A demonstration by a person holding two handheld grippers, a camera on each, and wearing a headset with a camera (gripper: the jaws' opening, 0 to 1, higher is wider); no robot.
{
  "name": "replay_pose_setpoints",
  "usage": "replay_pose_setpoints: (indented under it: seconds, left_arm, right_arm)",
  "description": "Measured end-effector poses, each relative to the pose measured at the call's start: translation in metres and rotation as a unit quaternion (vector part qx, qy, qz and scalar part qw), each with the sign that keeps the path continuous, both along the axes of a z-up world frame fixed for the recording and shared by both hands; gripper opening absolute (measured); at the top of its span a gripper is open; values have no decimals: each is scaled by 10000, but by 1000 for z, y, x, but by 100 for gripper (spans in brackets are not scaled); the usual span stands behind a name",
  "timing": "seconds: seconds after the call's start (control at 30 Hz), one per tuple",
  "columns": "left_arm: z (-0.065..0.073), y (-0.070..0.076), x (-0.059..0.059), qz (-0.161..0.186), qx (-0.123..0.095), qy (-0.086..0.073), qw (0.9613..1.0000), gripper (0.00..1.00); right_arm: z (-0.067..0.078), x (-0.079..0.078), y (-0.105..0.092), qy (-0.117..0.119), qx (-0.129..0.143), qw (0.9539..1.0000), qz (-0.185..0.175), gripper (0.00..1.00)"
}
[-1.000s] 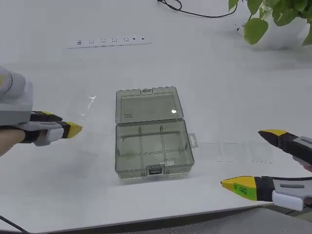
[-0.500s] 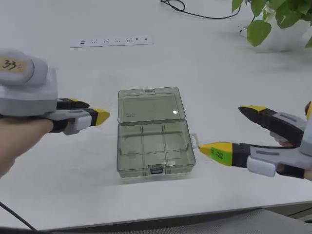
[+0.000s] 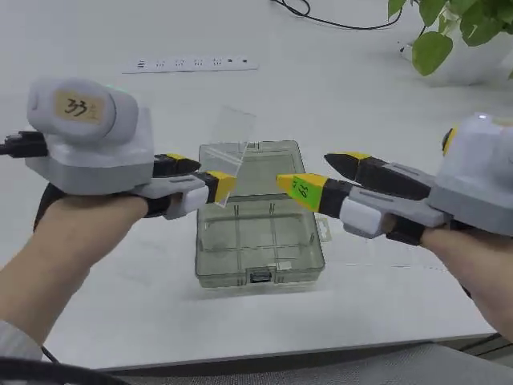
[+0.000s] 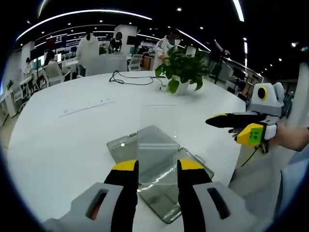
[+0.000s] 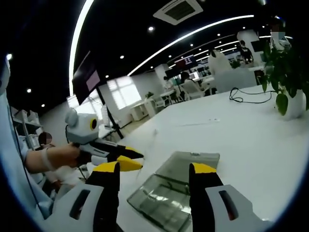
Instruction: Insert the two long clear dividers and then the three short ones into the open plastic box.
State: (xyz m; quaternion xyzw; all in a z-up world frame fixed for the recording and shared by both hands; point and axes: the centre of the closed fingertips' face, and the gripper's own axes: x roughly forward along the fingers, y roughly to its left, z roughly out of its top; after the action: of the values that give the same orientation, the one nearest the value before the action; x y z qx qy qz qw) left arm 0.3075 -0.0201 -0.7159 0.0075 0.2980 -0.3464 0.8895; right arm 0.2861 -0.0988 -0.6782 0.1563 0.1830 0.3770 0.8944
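The smoky clear plastic box (image 3: 258, 241) lies open on the white table, its lid (image 3: 250, 170) laid back on the far side. My left gripper (image 3: 210, 178) hovers over the box's left rear, shut on a clear divider (image 3: 230, 135) that sticks up from its tips. In the left gripper view the divider (image 4: 157, 145) stands between the jaws of my left gripper (image 4: 157, 166), above the box (image 4: 159, 193). My right gripper (image 3: 304, 169) hangs open over the box's right side, holding nothing. In the right gripper view its jaws (image 5: 157, 169) frame the box (image 5: 169, 195), with the left gripper (image 5: 137, 161) beyond.
A white power strip (image 3: 196, 62) lies at the back of the table, with a black cable (image 3: 321, 18) and a potted plant (image 3: 449, 32) at the back right. Faint clear pieces (image 3: 389, 263) lie right of the box. The table's front edge (image 3: 280, 353) is close.
Both grippers have come in from the sides to hover over the box. The left one now holds a clear divider raised in the air.
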Motion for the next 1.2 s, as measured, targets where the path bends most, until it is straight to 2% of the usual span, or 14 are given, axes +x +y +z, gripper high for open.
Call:
replay_pose_setpoints:
  seconds: [0.13, 0.43, 0.6, 0.7, 0.8, 0.93, 1.2]
  left_arm:
    - [3, -11, -2, -43, -90, -26, 9999, 30]
    - [9, -29, -6, -97, -265, -104, 9995, 30]
    - [8, -31, -7, -111, -262, -96, 9995, 30]
    - [7, -33, -8, -113, -284, -77, 9995, 30]
    - [8, -34, -9, -101, -316, -96, 9994, 30]
    - [8, -36, -10, -95, -353, -84, 9993, 30]
    - [7, -36, -11, -90, -366, -76, 9993, 30]
  right_arm:
    - [1, 8, 2, 177, 234, 9994, -181, 47]
    - [-6, 21, 7, 487, 448, 9969, -414, 29]
    - [-6, 23, 12, 637, 581, 9953, -449, 21]
    - [-8, 22, 16, 677, 519, 9953, -449, 15]
    - [-9, 21, 20, 747, 589, 9945, -440, 13]
    - [-9, 20, 21, 728, 584, 9948, -409, 7]
    - [-9, 20, 23, 817, 630, 9939, -383, 3]
